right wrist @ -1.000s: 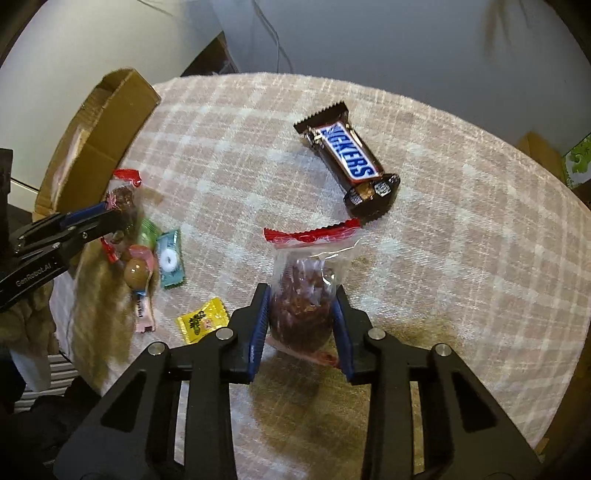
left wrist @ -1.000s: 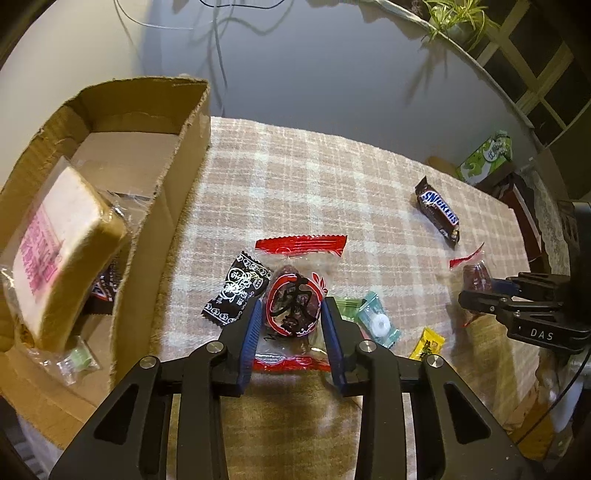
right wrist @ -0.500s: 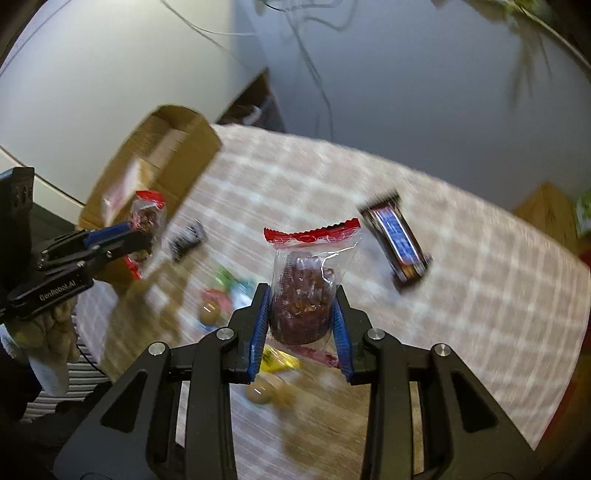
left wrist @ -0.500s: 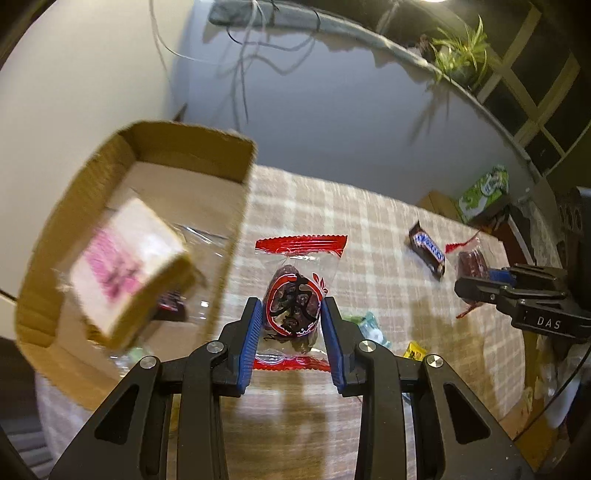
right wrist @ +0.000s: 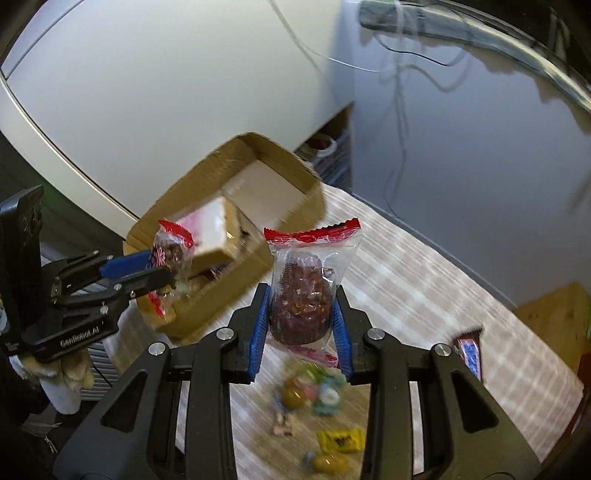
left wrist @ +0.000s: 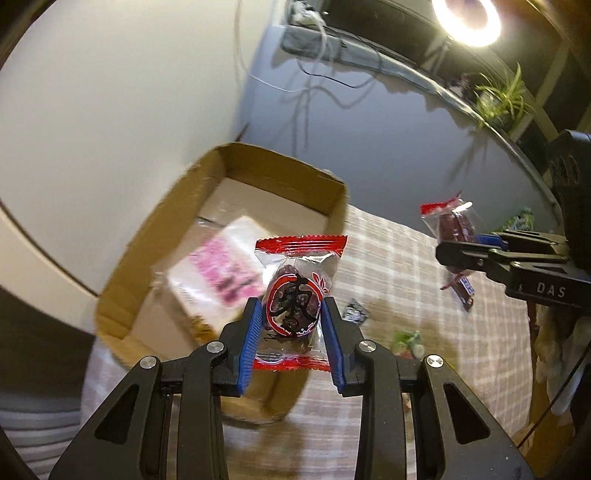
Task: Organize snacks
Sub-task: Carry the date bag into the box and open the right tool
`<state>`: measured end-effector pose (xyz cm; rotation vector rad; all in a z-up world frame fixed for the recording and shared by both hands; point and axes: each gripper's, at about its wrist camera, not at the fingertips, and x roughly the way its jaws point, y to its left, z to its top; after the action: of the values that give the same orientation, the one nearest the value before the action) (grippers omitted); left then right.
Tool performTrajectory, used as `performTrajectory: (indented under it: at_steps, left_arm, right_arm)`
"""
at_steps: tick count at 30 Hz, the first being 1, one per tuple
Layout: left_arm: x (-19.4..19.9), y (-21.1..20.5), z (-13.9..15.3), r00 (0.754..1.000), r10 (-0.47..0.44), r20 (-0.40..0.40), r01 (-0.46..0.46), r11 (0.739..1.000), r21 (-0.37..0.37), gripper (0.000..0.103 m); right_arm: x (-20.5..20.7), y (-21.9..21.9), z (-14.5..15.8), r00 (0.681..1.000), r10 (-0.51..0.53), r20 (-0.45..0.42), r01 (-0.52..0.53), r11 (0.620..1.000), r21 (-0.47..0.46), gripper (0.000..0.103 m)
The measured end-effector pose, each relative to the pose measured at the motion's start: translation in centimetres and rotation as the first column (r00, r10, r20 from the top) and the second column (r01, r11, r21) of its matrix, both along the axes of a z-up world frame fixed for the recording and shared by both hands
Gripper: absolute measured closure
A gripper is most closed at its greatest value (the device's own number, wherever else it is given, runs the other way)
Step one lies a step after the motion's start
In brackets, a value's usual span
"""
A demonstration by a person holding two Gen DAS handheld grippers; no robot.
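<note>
Left wrist view: cardboard box point(left wrist: 225, 236) sits at the table's left edge, open-topped; inside it lies one clear-wrapped block with a pink label point(left wrist: 218, 273), blurred; the checked tablecloth point(left wrist: 391, 258) covers the table; one small black-and-white sachet point(left wrist: 355, 311) lies just right of the box's near corner, a green sweet point(left wrist: 406, 338) beyond it; one blue chocolate bar point(left wrist: 464, 291) is partly hidden behind the right gripper point(left wrist: 448, 254); a ring lamp point(left wrist: 467, 16) and a potted plant point(left wrist: 502, 96) stand on the far side, cables hanging down the grey wall.

Count: two red-edged clear packets, one per gripper; loose sweets on the cloth are too blurred to count exactly.

Left gripper point(left wrist: 293, 325): blue pads clamped on a packet point(left wrist: 295, 295) held upright, red serrated strips top and bottom, dark fruit inside, a black character in a red ring on the front; it hangs over the box's near right corner.

Right wrist view: right gripper point(right wrist: 301, 321) clamped on the second packet point(right wrist: 303, 291), upright, clear front, red strip on top, brown wrinkled contents; it is above the cloth, right of the box point(right wrist: 236, 229); one yellow sachet point(right wrist: 340, 440) and several round sweets point(right wrist: 295, 395) lie below it near the table's front edge; left gripper point(right wrist: 162, 266) with its packet is at the box's near side.
</note>
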<state>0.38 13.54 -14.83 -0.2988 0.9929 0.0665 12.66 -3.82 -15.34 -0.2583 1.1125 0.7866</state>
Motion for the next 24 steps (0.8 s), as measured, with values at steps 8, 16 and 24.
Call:
performTrajectory:
  at_steps: [8,16,24]
  left_arm:
    - [-0.9,2.2,-0.1,0.997,0.071,-0.001,-0.071,0.997,0.010,0.072]
    - [-1.1,3.5,-0.6,0.995,0.096,-0.017,-0.096,0.995,0.009,0.072]
    - [-1.3,4.0,-0.6,0.994,0.105,-0.023,-0.105,0.994,0.013,0.071]
  right_arm:
    - [0.3,6.2,-1.0,0.996,0.088,0.004,-0.088,0.996,-0.008,0.070]
    - [0.2,9.4,-1.9,0.992,0.128,-0.015,-0.128,0.991,-0.024,0.070]
    - [-0.2,10.8,-2.2,0.989,0.148,-0.025,-0.149,0.988,-0.031,0.069]
